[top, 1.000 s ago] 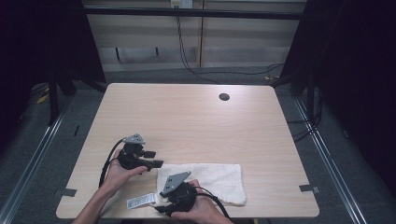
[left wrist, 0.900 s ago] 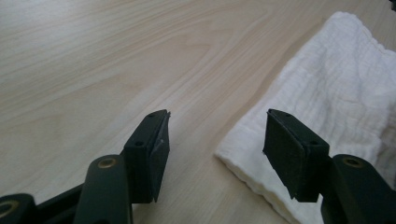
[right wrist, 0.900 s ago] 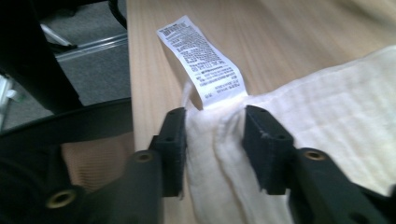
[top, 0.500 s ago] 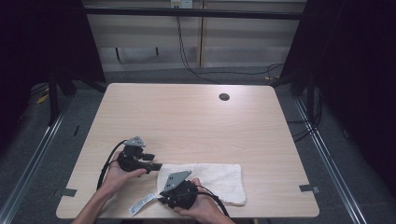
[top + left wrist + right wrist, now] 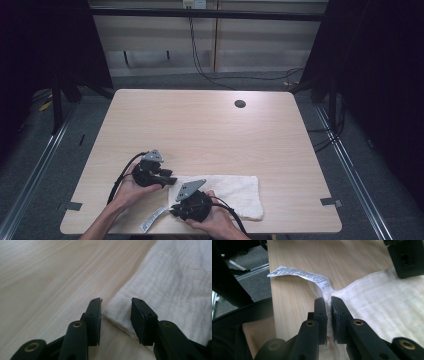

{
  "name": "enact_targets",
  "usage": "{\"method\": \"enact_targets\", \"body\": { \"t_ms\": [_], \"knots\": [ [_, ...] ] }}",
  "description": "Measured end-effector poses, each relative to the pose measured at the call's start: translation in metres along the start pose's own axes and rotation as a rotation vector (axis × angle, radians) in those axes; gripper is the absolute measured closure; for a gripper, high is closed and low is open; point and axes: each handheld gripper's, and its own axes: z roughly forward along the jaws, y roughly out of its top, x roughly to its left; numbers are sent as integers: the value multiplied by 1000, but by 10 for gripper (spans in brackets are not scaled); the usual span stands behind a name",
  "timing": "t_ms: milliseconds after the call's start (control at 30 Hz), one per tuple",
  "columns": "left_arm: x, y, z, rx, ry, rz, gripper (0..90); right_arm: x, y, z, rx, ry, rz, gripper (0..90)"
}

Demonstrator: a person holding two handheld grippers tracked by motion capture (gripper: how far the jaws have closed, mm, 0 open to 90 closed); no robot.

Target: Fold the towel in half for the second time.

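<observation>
The light wooden bench [image 5: 200, 135] fills the middle of the room, bare across its far half apart from a small dark round hole [image 5: 240, 104] up toward one o'clock. Down at the near edge, around six o'clock, a white towel [image 5: 235, 190] lies flat with its long side running along the bench front. A person leans in from the bottom, a gripper in each hand.

The left gripper [image 5: 167, 179] sits at about seven o'clock, at the towel's far left corner. In the left gripper view that corner [image 5: 120, 312] lies between the two black jaws; they have just been closing in on it, but a gap shows on both sides and the pads do not press the cloth.

The right gripper [image 5: 172, 212] is just nearer the front edge, at the towel's near left corner. Its jaws have just been closing too, and in the right gripper view they are clamped together on the hem [image 5: 329, 296]. A printed white label [image 5: 299, 273] sticks out from that corner, past the jaws toward the bench edge.
</observation>
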Motion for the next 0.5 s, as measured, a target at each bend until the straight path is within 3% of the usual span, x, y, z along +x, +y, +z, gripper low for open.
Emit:
{"method": "enact_targets", "body": {
  "t_ms": [233,500],
  "knots": [
    [-7,0,7,-10,-39,15,833,-1,0,0,-1,11,41,840],
    [-2,-4,2,-31,-77,-35,854,-6,4,-8,-31,29,63,846]
  ]
}}
